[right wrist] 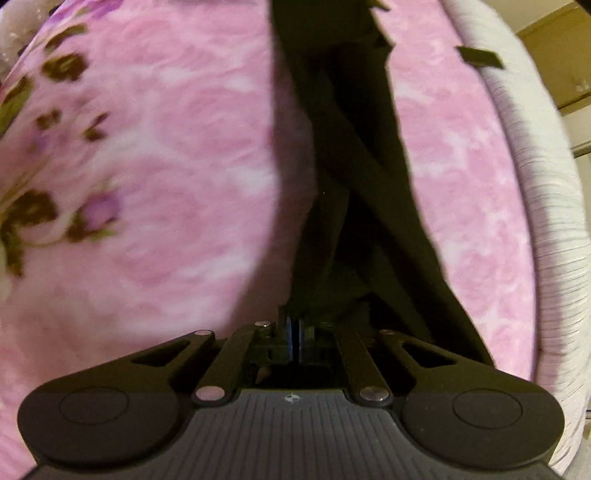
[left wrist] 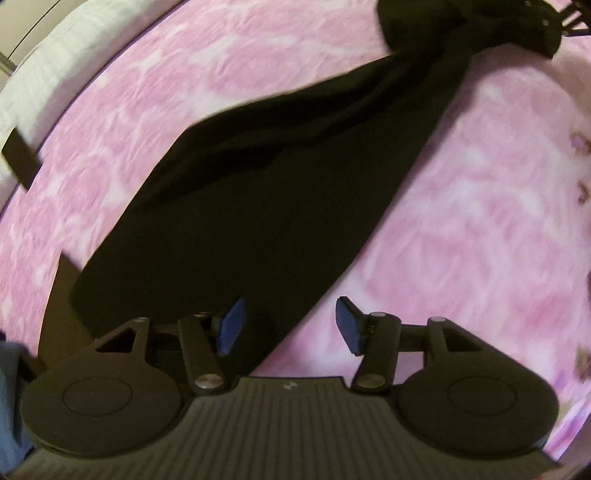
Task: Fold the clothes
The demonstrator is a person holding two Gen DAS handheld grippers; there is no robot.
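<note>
A black garment lies stretched across a pink flowered blanket. In the left wrist view my left gripper is open, its blue pads apart just above the garment's near end, with nothing between them. At the top right of that view the garment's far end is bunched up in my right gripper. In the right wrist view my right gripper is shut on the bunched end of the black garment, which hangs away in twisted folds over the blanket.
A white ribbed cover runs along the bed's edge at the left; it also shows in the right wrist view on the right. A small black tag sits on that edge. Brown and purple flower prints mark the blanket.
</note>
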